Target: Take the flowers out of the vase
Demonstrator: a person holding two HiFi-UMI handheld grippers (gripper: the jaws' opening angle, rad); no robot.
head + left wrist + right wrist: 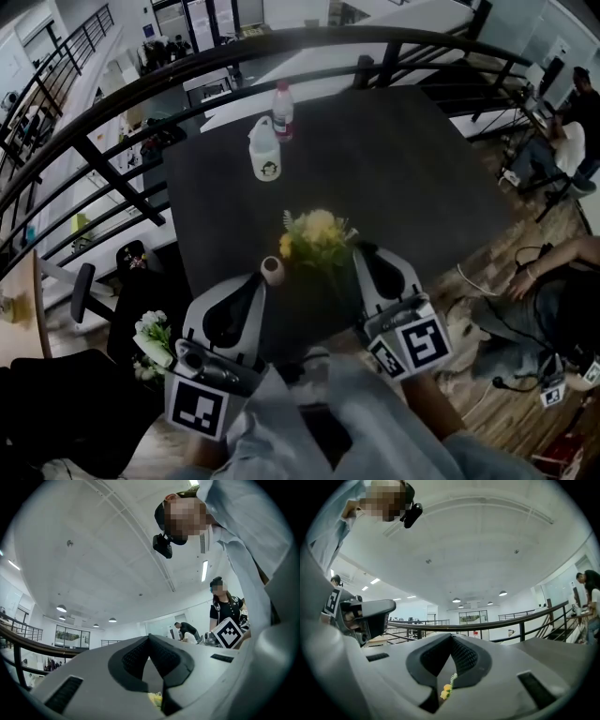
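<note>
Flowers (319, 232) look pinched by one sprig in closed jaws of the right gripper (451, 637); vase (272, 271) sits just ahead of shut jaws of the left gripper (150, 636). Slow straight-up pull is advised.

Dark table (412, 178) beside a curved railing (112, 103)
At the table's far left a white jug (265, 150) stands just beside a red-capped clear bottle (282, 111). The black railing curves round the far and left sides, an office chair (89, 295) sits at the near left, one person (565, 141) sits far right, and a second person (558, 305) is nearer.
</note>
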